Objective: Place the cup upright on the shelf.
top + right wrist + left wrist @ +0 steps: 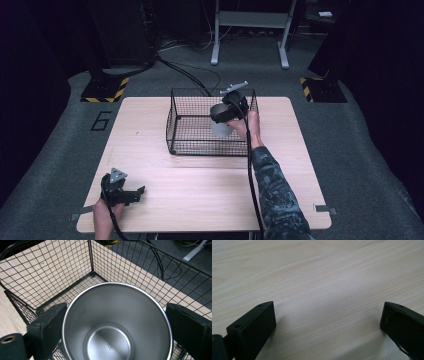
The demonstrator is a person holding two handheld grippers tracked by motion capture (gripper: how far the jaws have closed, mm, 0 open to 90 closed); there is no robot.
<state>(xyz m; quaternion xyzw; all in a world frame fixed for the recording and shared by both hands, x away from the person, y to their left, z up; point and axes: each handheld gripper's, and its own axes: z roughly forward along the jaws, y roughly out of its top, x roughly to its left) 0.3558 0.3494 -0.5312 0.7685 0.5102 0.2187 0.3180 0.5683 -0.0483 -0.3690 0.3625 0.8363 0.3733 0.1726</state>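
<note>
Steel cup [117, 322] between right gripper [116, 322] fingers [47, 325].

Left gripper [134, 194] sits low at about 7 o'clock, jaws spread wide, pointing toward 3, hand [104, 210] wrapped round its back. Right gripper [223, 118] is out toward 12 on a stretched forearm [272, 185], jaws clamped either side of a steel cup [116, 322].
</note>
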